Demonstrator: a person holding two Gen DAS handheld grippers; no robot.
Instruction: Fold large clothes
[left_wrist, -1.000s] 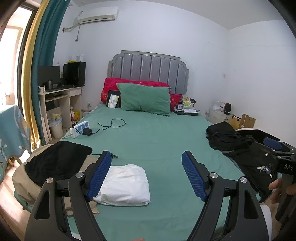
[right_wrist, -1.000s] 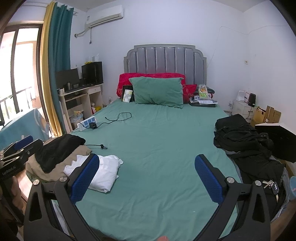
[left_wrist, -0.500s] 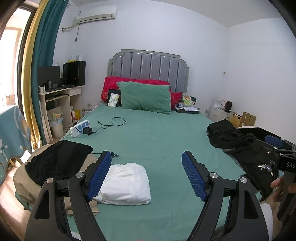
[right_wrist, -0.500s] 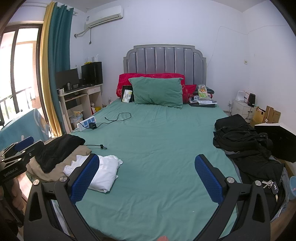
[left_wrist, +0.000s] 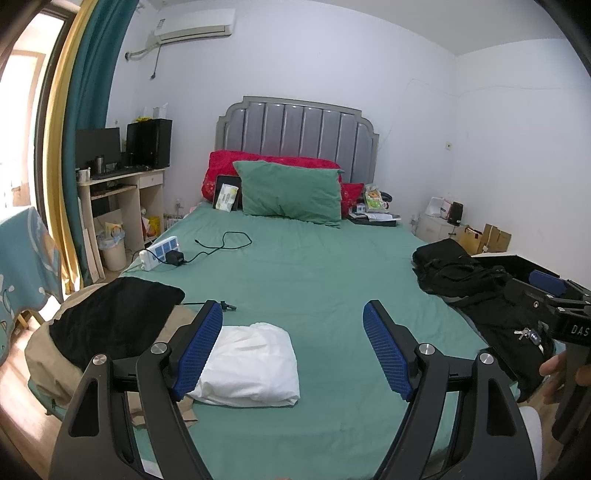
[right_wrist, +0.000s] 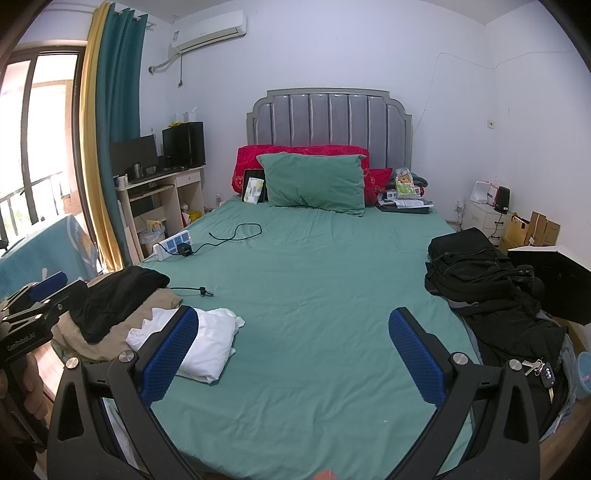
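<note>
A folded white garment (left_wrist: 251, 363) lies on the green bed sheet (left_wrist: 314, 280) near the foot, left side; it also shows in the right wrist view (right_wrist: 207, 345). Left of it a black garment (left_wrist: 114, 317) lies on a tan one (left_wrist: 48, 358), also in the right wrist view (right_wrist: 118, 299). A heap of black clothes with a backpack (left_wrist: 476, 291) sits at the bed's right edge, also in the right wrist view (right_wrist: 491, 288). My left gripper (left_wrist: 293, 330) is open and empty above the foot of the bed. My right gripper (right_wrist: 293, 332) is open and empty too.
A power strip with a black cable (left_wrist: 184, 253) lies on the left of the sheet. Green and red pillows (left_wrist: 291, 192) lean on the grey headboard. Keys (right_wrist: 541, 371) lie on the black heap. A desk (left_wrist: 122, 195) stands left, boxes (right_wrist: 532, 230) right.
Both grippers stay open and nearly still. The left wrist view has tilted slightly, so the room sits a little higher in frame.
</note>
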